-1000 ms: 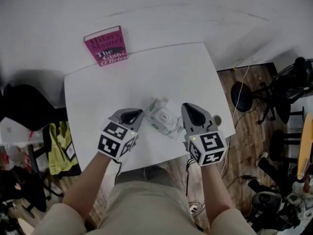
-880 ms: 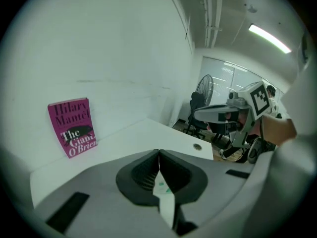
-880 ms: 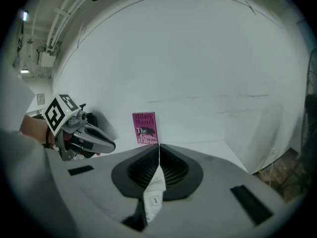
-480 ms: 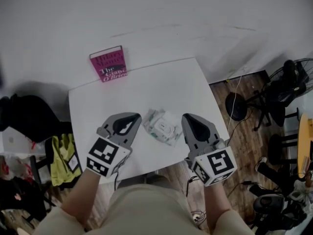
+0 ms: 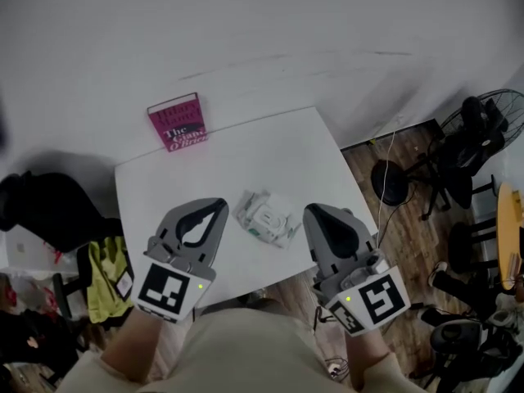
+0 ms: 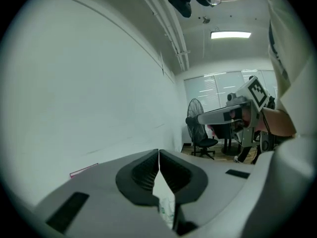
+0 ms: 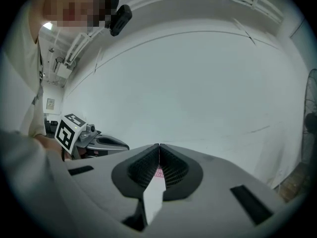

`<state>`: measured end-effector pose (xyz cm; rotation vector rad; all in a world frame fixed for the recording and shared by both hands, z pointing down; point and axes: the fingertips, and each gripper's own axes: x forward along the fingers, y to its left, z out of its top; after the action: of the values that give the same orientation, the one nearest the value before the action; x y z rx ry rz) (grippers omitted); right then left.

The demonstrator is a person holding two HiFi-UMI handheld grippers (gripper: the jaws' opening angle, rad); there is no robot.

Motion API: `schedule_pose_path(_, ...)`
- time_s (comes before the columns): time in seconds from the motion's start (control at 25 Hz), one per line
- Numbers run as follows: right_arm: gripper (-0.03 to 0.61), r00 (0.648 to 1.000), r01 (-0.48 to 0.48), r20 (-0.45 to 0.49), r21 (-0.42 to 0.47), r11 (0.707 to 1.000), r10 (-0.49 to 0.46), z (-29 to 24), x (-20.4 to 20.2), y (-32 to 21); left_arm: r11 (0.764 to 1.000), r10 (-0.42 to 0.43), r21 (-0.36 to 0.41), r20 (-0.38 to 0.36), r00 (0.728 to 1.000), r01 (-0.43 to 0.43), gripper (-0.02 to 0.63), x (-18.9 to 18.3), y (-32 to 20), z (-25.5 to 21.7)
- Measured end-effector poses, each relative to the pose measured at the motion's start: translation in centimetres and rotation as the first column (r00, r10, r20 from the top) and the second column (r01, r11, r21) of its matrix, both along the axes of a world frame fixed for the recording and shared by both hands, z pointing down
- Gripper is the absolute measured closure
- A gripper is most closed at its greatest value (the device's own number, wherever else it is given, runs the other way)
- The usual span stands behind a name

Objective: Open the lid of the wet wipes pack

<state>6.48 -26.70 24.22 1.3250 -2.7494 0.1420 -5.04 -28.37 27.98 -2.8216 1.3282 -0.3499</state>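
Observation:
The wet wipes pack, white with a closed flip lid on top, lies flat near the middle of the small white table. My left gripper hovers to its left and my right gripper to its right. Both are raised off the table, apart from the pack, shut with nothing between the jaws. In the left gripper view the jaw tips meet, and a strip of the pack shows below them. In the right gripper view the jaw tips also meet.
A pink book lies at the table's far left corner near the white wall. Right of the table, on the wood floor, stand black office chairs and a fan. A black bag and a yellow-green item sit on the left.
Both grippers have risen from beside the pack toward the camera and spread a little apart. The pack has stayed on the table with its lid closed.

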Motion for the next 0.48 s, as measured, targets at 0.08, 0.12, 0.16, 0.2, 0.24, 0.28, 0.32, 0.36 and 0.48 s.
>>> schedule_pose_path(0.08,0.554,1.000,0.005,0.008,0.017,1.000,-0.006,-0.7,-0.1,0.8,1.000,0.006,0.026,-0.011,1.000,-0.005,0.592,0.2,0.6,-0.8)
schedule_pose_path(0.12,0.554,1.000,0.008,0.006,0.022,1.000,-0.008,-0.9,-0.1,1.1,0.999,0.009,0.036,-0.009,1.000,-0.008,0.592,0.2,0.9,-1.1)
schedule_pose_path(0.16,0.554,1.000,0.010,0.002,0.025,1.000,-0.010,-1.0,-0.2,1.4,0.999,0.013,0.040,-0.004,1.000,-0.012,0.592,0.3,1.2,-1.3)
schedule_pose_path(0.2,0.554,1.000,0.013,-0.002,0.027,1.000,-0.013,-1.1,-0.2,1.7,0.999,0.017,0.043,0.002,1.000,-0.017,0.592,0.4,1.5,-1.4)
schedule_pose_path(0.24,0.554,1.000,0.015,-0.002,0.029,0.999,-0.015,-1.2,-0.3,2.1,0.999,0.021,0.044,0.007,1.000,-0.022,0.592,0.5,1.7,-1.4)
schedule_pose_path(0.28,0.554,1.000,0.019,0.000,0.029,0.999,-0.019,-1.3,-0.4,2.3,0.999,0.025,0.046,0.007,1.000,-0.025,0.592,0.5,2.0,-1.5)
schedule_pose_path(0.32,0.554,1.000,0.022,0.004,0.028,0.999,-0.022,-1.3,-0.5,2.6,0.999,0.028,0.044,0.007,1.000,-0.029,0.592,0.5,2.3,-1.4)
schedule_pose_path(0.36,0.554,1.000,0.024,0.007,0.026,0.999,-0.025,-1.3,-0.6,2.9,0.999,0.031,0.038,0.006,0.999,-0.032,0.592,0.6,2.5,-1.3)
schedule_pose_path(0.48,0.554,1.000,0.027,0.012,0.016,1.000,-0.027,-0.9,-0.6,3.3,0.999,0.034,0.013,0.004,0.999,-0.034,0.592,0.6,2.9,-0.8)
